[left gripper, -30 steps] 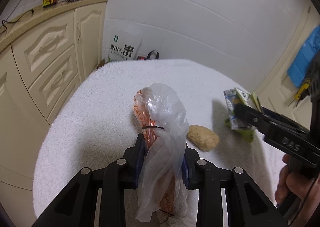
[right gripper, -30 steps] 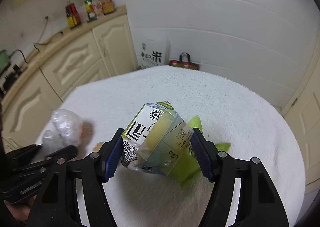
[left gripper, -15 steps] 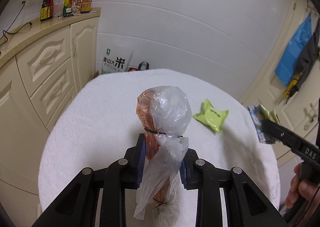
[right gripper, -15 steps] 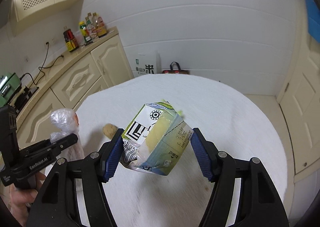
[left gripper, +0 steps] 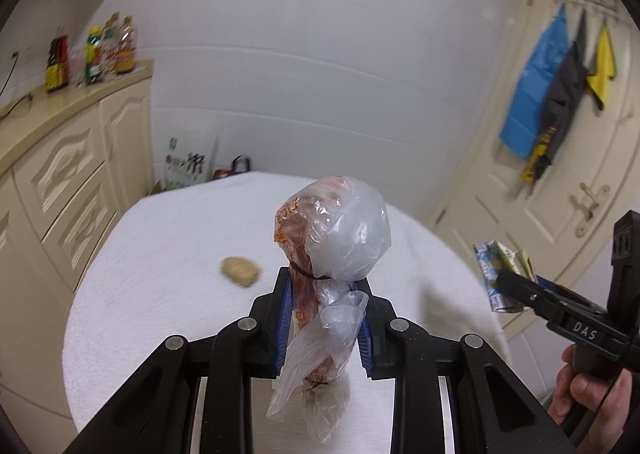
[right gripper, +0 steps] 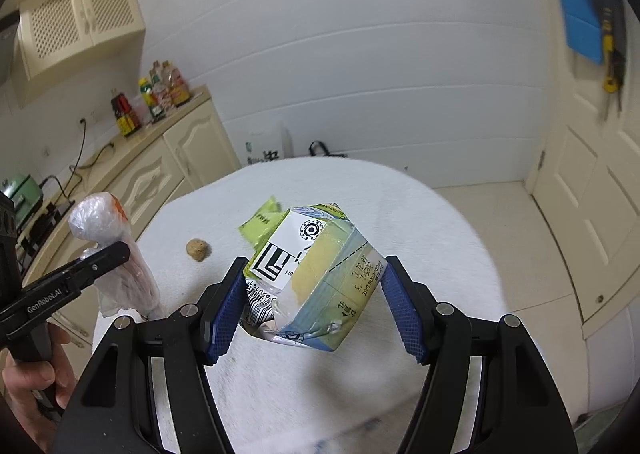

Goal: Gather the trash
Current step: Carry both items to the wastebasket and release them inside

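L gripper [left gripper: 324,318] clamped tight on tied plastic bag [left gripper: 332,254], bag upright between pads, held above white table [left gripper: 160,238]. R gripper [right gripper: 314,306] about half open, pads gripping crushed carton [right gripper: 316,278] w/ both sides. Ahead of R jaws on table: brown lump [right gripper: 198,249], green wrapper [right gripper: 260,220].

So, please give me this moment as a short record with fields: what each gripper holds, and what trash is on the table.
left gripper: shut on plastic bag
right gripper: shut on crushed carton
on the table: brown lump, green packet
carried items: both held above the white cloth
bin: none in view
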